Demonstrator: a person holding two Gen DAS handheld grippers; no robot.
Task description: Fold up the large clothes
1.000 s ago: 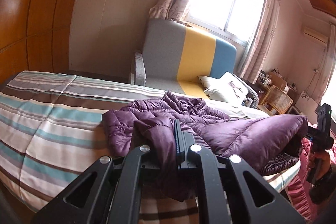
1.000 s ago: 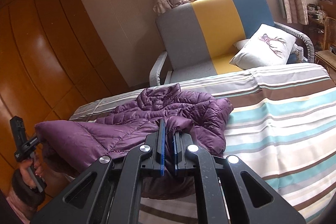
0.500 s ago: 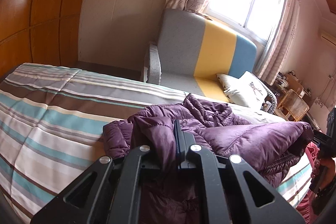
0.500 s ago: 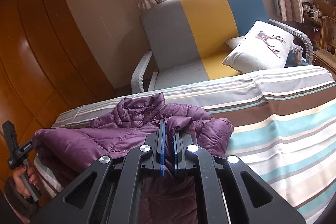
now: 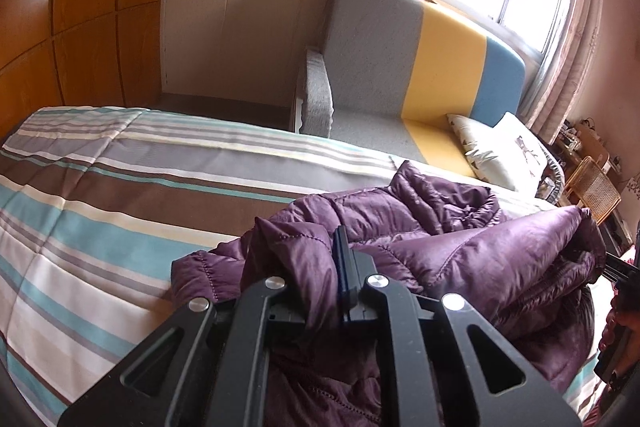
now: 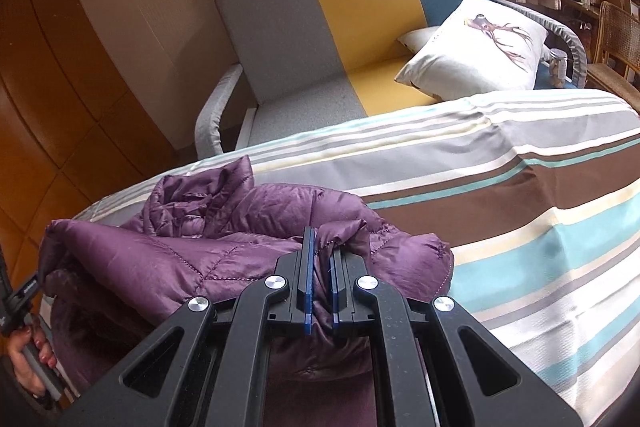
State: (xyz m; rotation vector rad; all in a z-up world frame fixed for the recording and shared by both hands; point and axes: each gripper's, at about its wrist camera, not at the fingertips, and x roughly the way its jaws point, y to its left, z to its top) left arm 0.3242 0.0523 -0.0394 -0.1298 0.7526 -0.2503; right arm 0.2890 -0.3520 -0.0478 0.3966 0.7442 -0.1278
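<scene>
Left wrist view first: the left tool (image 5: 340, 255) has its jaws closed down on a bunched edge of the purple jacket (image 5: 460, 259), with fabric gathered between and over the fingers. Compared with a second ago, the jacket's held edge has travelled further over the striped bed (image 5: 120, 211); the camera now sits higher and closer to the sofa (image 5: 400, 67), and the collar end bunches up just ahead of the tool. The stretched panel running off to the right edge of this view reaches toward the other hand, which shows only as a dark sliver there.

Right wrist view: the right tool (image 6: 320, 247) is likewise clamped on a fold of jacket (image 6: 180, 255), a ridge of cloth pinched between the blue pads. Since the earlier frames the bed (image 6: 520, 187) fills more of the view and the cushion (image 6: 480, 51) looms larger, so this side has advanced too. The left hand (image 6: 28, 359) shows at the lower left, gripping its handle beside the jacket's far corner.

Both ends moving forward together suggests the near hem is being carried over toward the collar, a lengthwise fold. By my reading the fold is midway: the cloth is lifted and taut between the tools, not yet laid down.
</scene>
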